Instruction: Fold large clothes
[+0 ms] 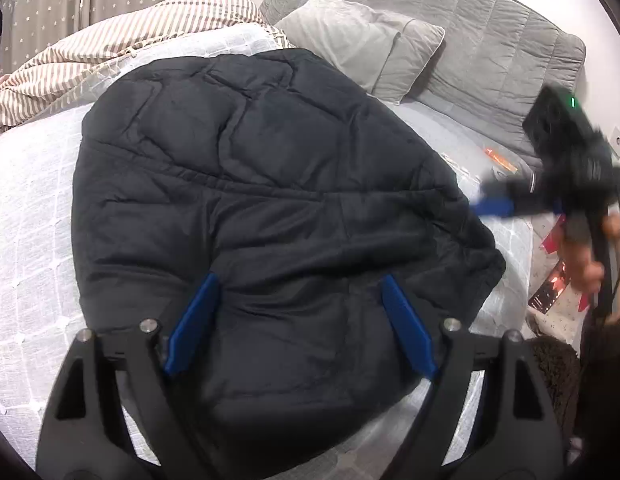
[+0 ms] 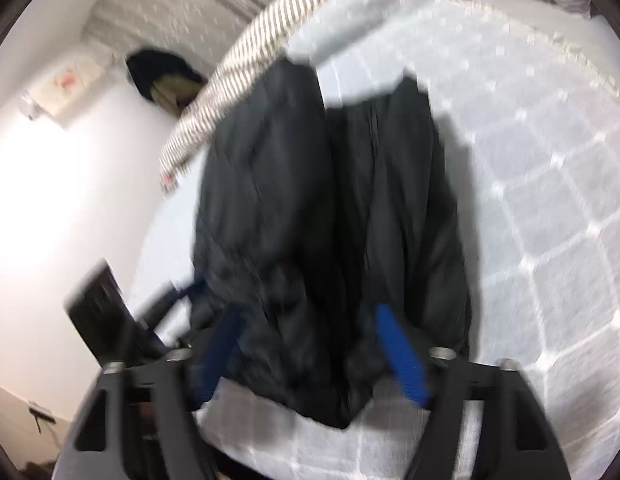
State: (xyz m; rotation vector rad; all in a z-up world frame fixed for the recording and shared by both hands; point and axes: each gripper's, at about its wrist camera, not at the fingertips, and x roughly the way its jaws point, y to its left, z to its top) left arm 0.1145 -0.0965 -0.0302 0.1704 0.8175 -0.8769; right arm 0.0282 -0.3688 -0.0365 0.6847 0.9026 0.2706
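A black quilted jacket (image 1: 270, 184) lies spread on the bed, folded into a rounded bundle. My left gripper (image 1: 300, 278) hovers over its near part, blue fingers (image 1: 194, 320) wide apart and gripping nothing. In the left wrist view my right gripper (image 1: 493, 204), blurred and held by a hand (image 1: 581, 256), sits at the jacket's right edge. In the right wrist view the jacket (image 2: 294, 184) runs away from the camera as two dark lobes. Its near end lies between my right gripper's (image 2: 308, 310) spread blue fingers (image 2: 401, 352), which stand open. That view is blurred.
The bed carries a pale grey checked cover (image 1: 26, 200), a striped duvet (image 1: 90, 56) at the far left, grey pillows (image 1: 357, 36) and a padded headboard (image 1: 489, 40). Small red and black packets (image 1: 549, 288) lie at the bed's right edge. A white wall (image 2: 50, 200) stands left of the bed.
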